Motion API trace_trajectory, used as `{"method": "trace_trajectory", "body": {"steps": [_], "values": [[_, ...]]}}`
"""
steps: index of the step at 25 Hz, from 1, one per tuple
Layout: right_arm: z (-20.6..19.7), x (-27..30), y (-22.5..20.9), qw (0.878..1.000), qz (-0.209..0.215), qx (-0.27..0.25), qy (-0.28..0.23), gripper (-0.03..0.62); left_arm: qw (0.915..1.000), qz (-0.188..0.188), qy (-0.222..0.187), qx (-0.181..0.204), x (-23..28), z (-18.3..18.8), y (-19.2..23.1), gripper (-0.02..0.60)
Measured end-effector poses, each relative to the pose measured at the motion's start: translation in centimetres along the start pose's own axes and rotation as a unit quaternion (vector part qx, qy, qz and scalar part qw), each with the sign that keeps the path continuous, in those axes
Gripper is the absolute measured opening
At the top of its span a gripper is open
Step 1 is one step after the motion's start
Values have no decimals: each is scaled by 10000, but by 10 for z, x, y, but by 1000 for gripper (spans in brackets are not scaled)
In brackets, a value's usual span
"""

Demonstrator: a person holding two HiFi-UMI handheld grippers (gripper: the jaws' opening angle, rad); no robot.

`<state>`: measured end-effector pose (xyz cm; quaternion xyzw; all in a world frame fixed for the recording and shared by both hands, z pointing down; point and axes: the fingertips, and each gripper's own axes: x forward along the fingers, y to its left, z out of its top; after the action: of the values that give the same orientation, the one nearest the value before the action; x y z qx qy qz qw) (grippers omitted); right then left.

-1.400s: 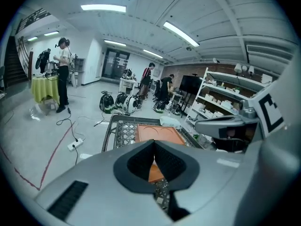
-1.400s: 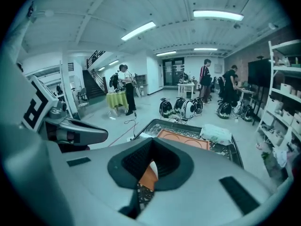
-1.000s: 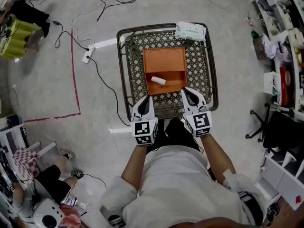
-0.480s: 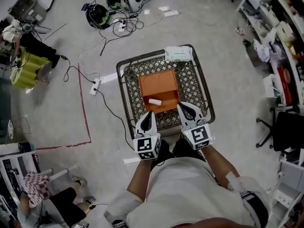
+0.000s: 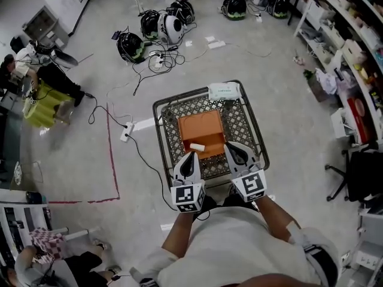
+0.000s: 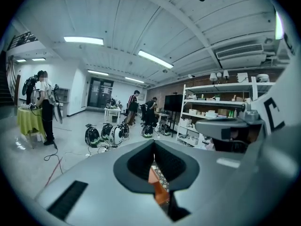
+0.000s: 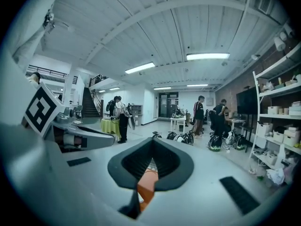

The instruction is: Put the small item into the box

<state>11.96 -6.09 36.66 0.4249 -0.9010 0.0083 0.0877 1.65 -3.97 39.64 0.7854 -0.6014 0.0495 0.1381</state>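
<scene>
Head view: we see item [image 5: 196, 147] lying in box [image 5: 202, 126] on cart [image 5: 157, 111]; left gripper [image 5: 191, 158] and right gripper [image 5: 233, 150] side by side, covering cart's near rim.
Left gripper view: jaws closed, empty, aimed near level; only an orange box sliver shows.
Right gripper view: jaws closed, empty; item hidden from us.

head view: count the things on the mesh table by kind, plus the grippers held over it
orange box: 1
small white roll, lying in the box: 1
white packet at the far edge: 1
grippers, left gripper and right gripper: 2
total: 5
</scene>
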Motion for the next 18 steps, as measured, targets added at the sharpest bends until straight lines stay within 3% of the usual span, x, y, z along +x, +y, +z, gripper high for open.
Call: {"method": "trace_trajectory", "body": {"steps": [7,18], "values": [[43,-20,-9,9983,-170,-59,-562,3,9984,-83,-538,177,-10,43,-13,9],[57,-34,-13,9968,-228,-63,-764,3,9970,-114,-702,306,-15,57,-27,9]]}}
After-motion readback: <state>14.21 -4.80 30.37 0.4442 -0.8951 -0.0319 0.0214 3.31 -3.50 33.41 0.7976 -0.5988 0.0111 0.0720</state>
